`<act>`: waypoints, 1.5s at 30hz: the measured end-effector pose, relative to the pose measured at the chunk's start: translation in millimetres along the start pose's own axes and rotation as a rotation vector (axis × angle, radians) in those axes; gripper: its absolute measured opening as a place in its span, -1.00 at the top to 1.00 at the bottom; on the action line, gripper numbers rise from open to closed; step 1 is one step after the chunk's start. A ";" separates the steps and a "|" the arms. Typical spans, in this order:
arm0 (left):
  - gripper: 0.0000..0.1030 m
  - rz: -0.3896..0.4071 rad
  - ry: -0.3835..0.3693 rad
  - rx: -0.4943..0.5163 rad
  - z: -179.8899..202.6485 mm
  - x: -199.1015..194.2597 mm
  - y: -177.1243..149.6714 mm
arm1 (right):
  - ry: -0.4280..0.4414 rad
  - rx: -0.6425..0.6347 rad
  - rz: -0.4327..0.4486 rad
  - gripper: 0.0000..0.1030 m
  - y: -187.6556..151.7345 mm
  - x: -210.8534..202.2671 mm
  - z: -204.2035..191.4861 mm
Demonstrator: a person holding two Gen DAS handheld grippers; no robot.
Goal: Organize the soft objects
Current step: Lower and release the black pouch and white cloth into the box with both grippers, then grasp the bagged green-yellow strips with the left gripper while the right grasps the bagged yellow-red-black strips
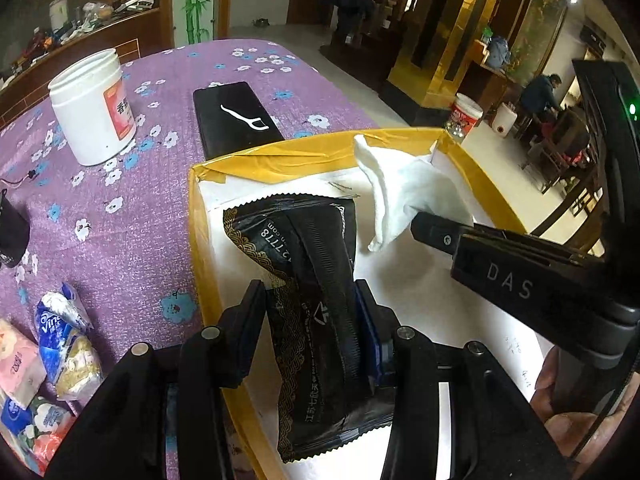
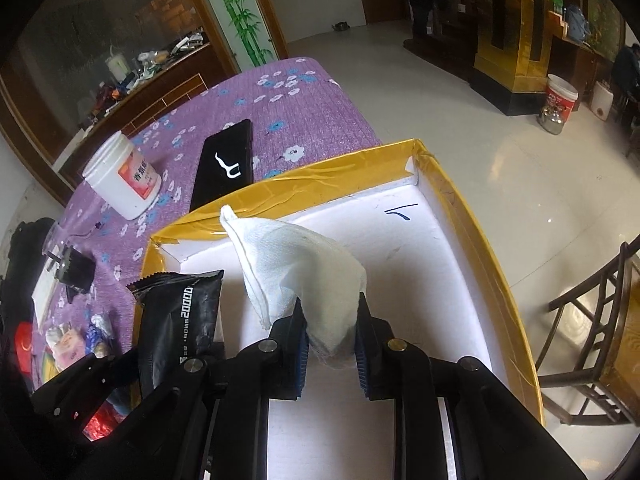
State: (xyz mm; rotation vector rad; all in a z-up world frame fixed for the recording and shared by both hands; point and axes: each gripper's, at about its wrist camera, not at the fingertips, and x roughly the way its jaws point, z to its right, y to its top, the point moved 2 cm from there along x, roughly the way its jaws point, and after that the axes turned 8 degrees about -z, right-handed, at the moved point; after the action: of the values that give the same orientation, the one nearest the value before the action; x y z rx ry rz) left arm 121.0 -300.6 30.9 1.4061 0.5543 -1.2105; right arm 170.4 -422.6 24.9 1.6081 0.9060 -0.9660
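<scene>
My left gripper [image 1: 310, 300] is clamped on a black packet [image 1: 312, 300], held over the white floor of the yellow-rimmed box [image 1: 208, 240]. My right gripper [image 2: 332, 312] pinches a white cloth [image 2: 296, 264] over the same box, to the right of the packet. Outward, on the purple flowered tablecloth [image 1: 120, 200]: white jar [image 1: 94, 108], flat black case [image 1: 236, 120], tissue packs [image 1: 48, 360] at the left edge.

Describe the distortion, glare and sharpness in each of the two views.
Left wrist view: fisheye bends the box rim, corners go dark, black packet is sharp with sheen. Right wrist view: same bending, window glare on the floor, white cloth sharp, far room soft.
</scene>
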 end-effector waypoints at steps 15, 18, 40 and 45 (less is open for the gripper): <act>-0.16 0.026 -0.066 -0.008 -1.0 -25.5 -2.8 | 0.012 -0.001 0.063 0.15 -3.7 -28.0 -1.1; -0.16 0.033 -0.068 0.004 -2.0 -34.6 -9.4 | 0.050 0.007 0.098 0.14 -13.4 -44.2 -0.5; -0.16 0.166 -0.040 0.014 -95.1 -130.2 -111.4 | 0.366 -0.160 0.156 -0.08 -122.9 -92.7 -103.5; -0.16 0.178 -0.020 -0.044 -142.3 -146.6 -140.2 | 0.401 -0.239 0.087 -0.13 -142.7 -77.2 -144.8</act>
State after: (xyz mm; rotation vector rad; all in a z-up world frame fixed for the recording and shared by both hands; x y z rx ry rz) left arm -3.2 -90.8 74.7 1.3737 0.4300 -1.0632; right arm 33.0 -259.3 66.8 1.6441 1.1634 -0.4581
